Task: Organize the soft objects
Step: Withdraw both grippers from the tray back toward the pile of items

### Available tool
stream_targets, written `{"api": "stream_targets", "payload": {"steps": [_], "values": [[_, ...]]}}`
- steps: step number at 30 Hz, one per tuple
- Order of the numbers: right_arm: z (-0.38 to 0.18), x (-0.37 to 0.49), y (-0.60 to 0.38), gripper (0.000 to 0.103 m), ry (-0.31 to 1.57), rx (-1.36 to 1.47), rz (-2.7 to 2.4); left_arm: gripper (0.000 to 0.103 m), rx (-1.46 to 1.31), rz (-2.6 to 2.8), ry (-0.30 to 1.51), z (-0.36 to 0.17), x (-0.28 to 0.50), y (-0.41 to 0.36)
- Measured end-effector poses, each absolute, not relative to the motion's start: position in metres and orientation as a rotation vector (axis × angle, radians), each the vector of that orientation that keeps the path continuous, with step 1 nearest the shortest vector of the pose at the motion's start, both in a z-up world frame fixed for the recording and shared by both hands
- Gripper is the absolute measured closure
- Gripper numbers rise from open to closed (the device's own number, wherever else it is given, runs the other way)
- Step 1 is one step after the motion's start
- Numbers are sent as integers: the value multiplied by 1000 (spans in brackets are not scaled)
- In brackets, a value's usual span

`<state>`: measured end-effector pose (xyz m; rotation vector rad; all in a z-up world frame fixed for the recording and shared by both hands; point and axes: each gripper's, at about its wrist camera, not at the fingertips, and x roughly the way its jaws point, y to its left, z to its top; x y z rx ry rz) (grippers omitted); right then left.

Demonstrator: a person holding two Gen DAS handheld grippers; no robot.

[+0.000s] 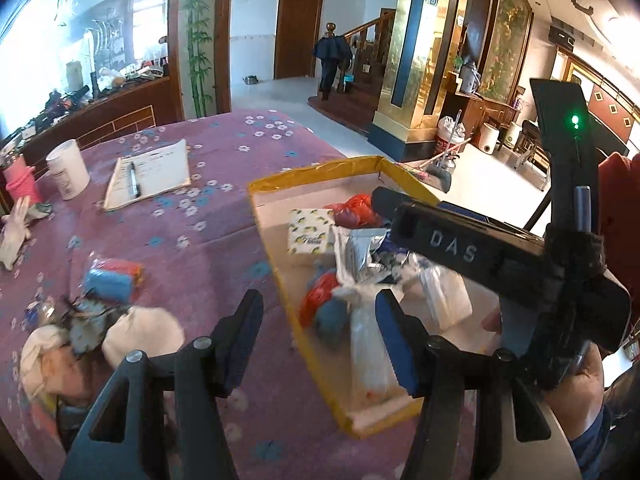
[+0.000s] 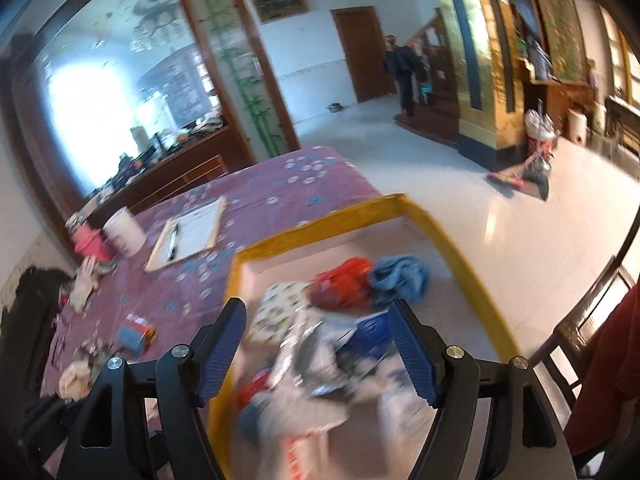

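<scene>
Only the right wrist view shows the blue cloth (image 2: pixel 400 278) crumpled at the far end of the yellow-edged box (image 2: pixel 472 264), beside a red bag (image 2: pixel 340 282). The left view alone shows the right gripper (image 1: pixel 384 200) over that box. Left gripper (image 1: pixel 316 344) and right gripper both gape, empty. Soft rags (image 1: pixel 136 332) lie left of the box on the table (image 1: pixel 224 216).

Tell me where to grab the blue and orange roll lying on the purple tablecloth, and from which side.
Grip the blue and orange roll across its middle, coming down from above. It lies on its side, apart from the cloth pile nearer the camera, so its long flanks are exposed. The left gripper is open, empty and probably nearest.
</scene>
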<state>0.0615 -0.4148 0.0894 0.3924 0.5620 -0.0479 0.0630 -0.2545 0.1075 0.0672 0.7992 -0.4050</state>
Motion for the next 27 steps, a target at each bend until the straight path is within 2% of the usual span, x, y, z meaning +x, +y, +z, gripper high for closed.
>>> {"api": "stream_targets", "payload": {"steps": [12,20,27], "values": [[94,25,-341,26,573,300,97,45,50,-359,787,85,10,-189],[81,16,-280,25,622,224,248,45,-59,-237,824,53,-20,-97],[60,23,-228,25,691,172,383,45,-105,-80,799,49,-31,-21]]}}
